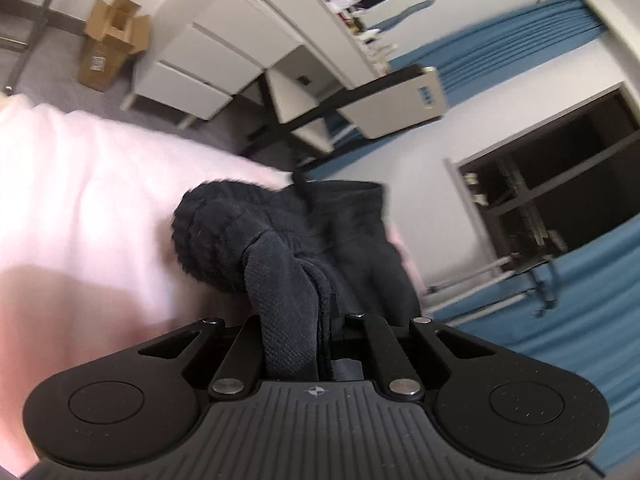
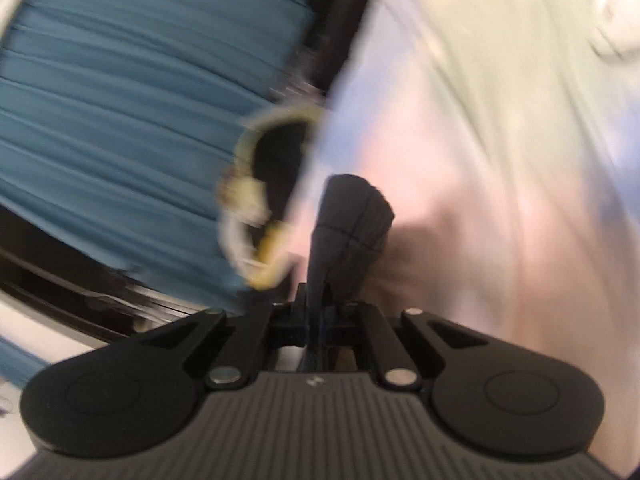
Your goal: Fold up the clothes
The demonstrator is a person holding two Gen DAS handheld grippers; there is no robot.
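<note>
Your left gripper [image 1: 316,320] and right gripper [image 2: 316,312] each clench the black garment [image 1: 280,240], lifting it above the pink bed [image 1: 80,180] to spread it for folding.

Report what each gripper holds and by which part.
The left gripper is shut on a bunched fold of the black garment. The right gripper pinches dark fabric at a seamed edge; which part cannot be told.

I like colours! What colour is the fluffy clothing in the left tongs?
Black garment, clearest in the left wrist view.
</note>
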